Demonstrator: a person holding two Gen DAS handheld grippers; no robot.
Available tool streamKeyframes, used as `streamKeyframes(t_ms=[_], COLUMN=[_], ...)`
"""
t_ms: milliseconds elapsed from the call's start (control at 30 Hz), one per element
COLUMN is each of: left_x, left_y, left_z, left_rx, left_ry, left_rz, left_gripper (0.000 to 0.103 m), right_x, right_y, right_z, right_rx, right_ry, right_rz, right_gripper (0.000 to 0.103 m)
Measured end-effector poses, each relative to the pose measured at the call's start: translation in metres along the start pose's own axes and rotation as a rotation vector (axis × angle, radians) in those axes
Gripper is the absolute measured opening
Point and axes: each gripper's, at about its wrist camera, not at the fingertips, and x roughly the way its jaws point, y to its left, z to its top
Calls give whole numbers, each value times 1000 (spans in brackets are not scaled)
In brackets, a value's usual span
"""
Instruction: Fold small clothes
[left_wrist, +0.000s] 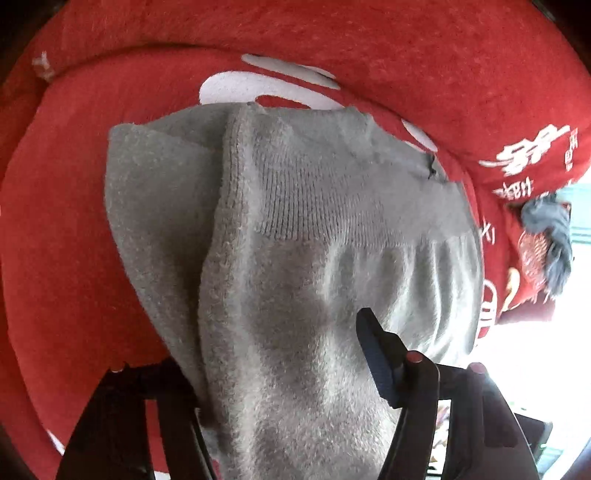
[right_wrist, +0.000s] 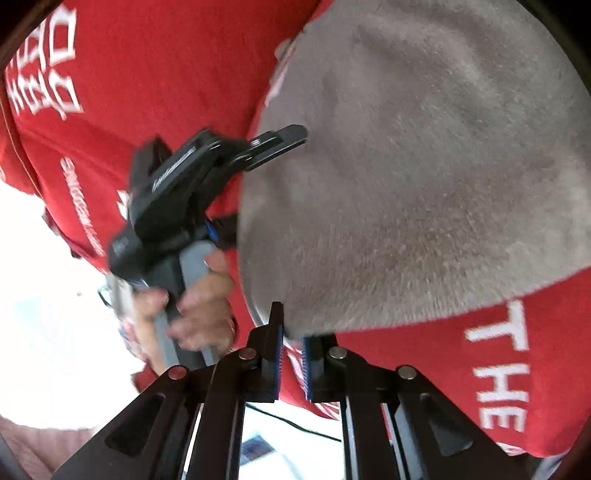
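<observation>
Grey knit garment (left_wrist: 295, 236) is seen lying on a red printed cloth (left_wrist: 74, 221), draped over the left gripper (left_wrist: 280, 369). One finger (left_wrist: 373, 354) is exposed; the other is covered by fabric, so whether the left jaws are pressing on it cannot be told. The right gripper (right_wrist: 292, 347) is seen nearly closed, pinching the garment's lower edge. A hand (right_wrist: 199, 306) is blurred. Bare red cloth remains at the left.
</observation>
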Motion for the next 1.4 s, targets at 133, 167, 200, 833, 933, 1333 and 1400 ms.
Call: streamKeyframes(t_ms=[133, 167, 200, 833, 933, 1333, 1400], left_x=[4, 5, 5, -47, -34, 99, 98], left_y=[-10, -14, -18, -124, -171, -306, -315], left_z=[2, 3, 3, 6, 13, 8, 2], left_rx=[13, 16, 23, 143, 194, 391, 422], left_ry=[12, 7, -4, -152, -146, -33, -48], left_rz=[42, 55, 87, -74, -92, 87, 113], left_gripper=[67, 63, 55, 20, 19, 19, 20], right_x=[-10, -14, -18, -131, -149, -195, -196], right_y=[1, 1, 0, -79, -91, -162, -172], right_z=[-1, 0, 1, 22, 29, 83, 89], right_rx=[-46, -57, -61, 51, 73, 183, 199], right_ry=[30, 24, 16, -209, -244, -293, -282], right_rz=[-91, -109, -119, -89, -84, -3, 13], right_gripper=[17, 21, 22, 23, 23, 23, 23])
